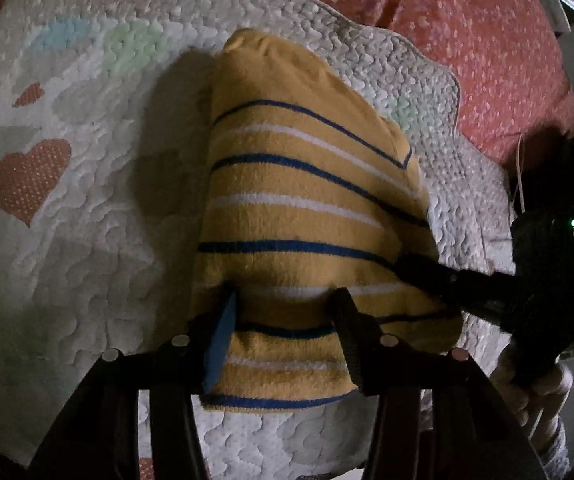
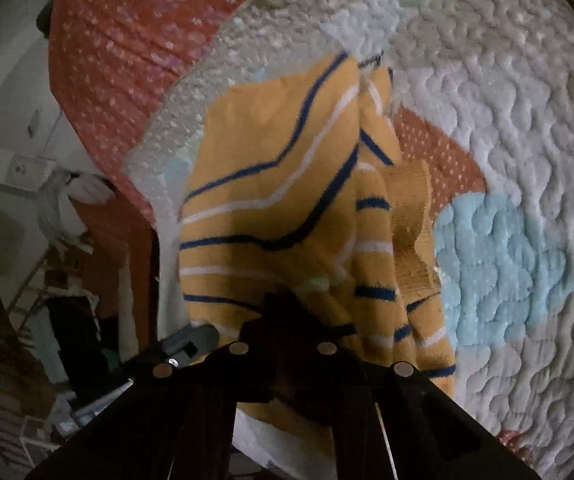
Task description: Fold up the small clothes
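- The left gripper point(image 1: 285, 312) has a dark frame with 2 fingers, 1 faced with a blue pad point(image 1: 219, 344), and 4 round silver studs across its linkage.
- The right gripper point(image 2: 287, 312) is black with 4 matching studs; from the left wrist view its body shows a small green light point(image 1: 573, 223).
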`<state>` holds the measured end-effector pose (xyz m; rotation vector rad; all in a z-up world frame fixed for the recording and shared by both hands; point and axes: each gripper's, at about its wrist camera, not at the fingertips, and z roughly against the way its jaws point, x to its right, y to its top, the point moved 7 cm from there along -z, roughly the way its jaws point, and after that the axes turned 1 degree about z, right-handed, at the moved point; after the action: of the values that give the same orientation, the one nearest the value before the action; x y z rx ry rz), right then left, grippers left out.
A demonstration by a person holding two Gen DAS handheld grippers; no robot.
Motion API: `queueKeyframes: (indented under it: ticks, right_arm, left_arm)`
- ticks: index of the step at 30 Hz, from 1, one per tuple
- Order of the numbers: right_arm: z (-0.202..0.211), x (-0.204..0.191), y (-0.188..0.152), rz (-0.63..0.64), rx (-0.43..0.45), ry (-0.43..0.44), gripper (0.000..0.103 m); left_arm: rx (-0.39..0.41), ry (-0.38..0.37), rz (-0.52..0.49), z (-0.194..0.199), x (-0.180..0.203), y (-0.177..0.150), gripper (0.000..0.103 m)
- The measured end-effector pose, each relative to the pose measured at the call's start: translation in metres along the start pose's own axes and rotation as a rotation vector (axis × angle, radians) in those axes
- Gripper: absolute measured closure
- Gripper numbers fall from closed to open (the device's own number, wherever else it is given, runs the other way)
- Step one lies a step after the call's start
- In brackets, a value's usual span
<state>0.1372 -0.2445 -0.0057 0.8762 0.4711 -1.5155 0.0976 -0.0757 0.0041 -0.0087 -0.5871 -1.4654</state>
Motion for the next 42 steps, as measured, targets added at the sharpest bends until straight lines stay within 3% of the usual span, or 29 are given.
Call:
queueKeyframes:
  ticks: [3,5,7,10,12,18,21,25,28,29,32,34,36,39,42]
  right_arm:
    - [0.022,-0.024,0.005,0.108,0.103,-0.052,0.09]
    - [0.027,-0.04,-0.003,0.189,0.124,-0.087,0.09]
    - [0.019,-0.041,-0.014,0.205,0.096,-0.12,0.09]
    - [0.002,-0.025,-0.036,0.204,0.03,-0.237,0.09]
    - [-0.002,-0.01,-0.053,0.197,0.001,-0.308,0.09]
    - [0.022,-0.002,-0.082,0.165,0.029,-0.319,0.088]
    - [0.037,0.003,-0.097,0.145,0.062,-0.364,0.08]
    - [0.053,0.003,-0.122,0.144,0.106,-0.42,0.078]
    - [0.07,-0.007,-0.137,0.2,0.165,-0.474,0.077]
    - [0.078,-0.009,-0.143,0.22,0.185,-0.487,0.074]
    - [0.099,-0.035,-0.152,0.307,0.278,-0.528,0.061]
    - [0.109,-0.05,-0.153,0.359,0.339,-0.55,0.049]
    - [0.119,-0.069,-0.152,0.416,0.423,-0.578,0.027]
    - [0.121,-0.078,-0.15,0.458,0.49,-0.605,0.018]
    - [0.108,-0.064,-0.148,0.444,0.452,-0.625,0.018]
  left_arm:
    - [0.015,0.007,0.018,0.015,-0.002,-0.003,0.055]
    - [0.037,0.0,0.028,0.026,-0.006,-0.008,0.055]
    - [0.038,0.01,0.034,0.027,-0.01,-0.013,0.055]
    - [0.002,0.058,0.059,0.015,-0.021,-0.023,0.053]
    - [-0.027,0.042,0.101,0.009,-0.03,-0.032,0.053]
    - [0.015,0.059,0.067,0.034,-0.029,-0.049,0.053]
    - [0.102,0.085,0.035,0.067,-0.024,-0.055,0.053]
    - [0.254,0.158,-0.012,0.118,-0.016,-0.058,0.052]
    - [0.423,0.226,-0.033,0.17,-0.008,-0.061,0.036]
    - [0.483,0.245,-0.036,0.188,-0.006,-0.063,0.026]
    - [0.67,0.306,-0.041,0.241,0.005,-0.064,0.002]
    - [0.79,0.343,-0.029,0.276,0.012,-0.068,0.0]
    - [0.853,0.368,-0.015,0.295,0.016,-0.07,0.0]
    - [0.85,0.409,-0.008,0.298,0.015,-0.073,0.0]
    - [0.719,0.43,-0.07,0.263,0.015,-0.072,0.0]
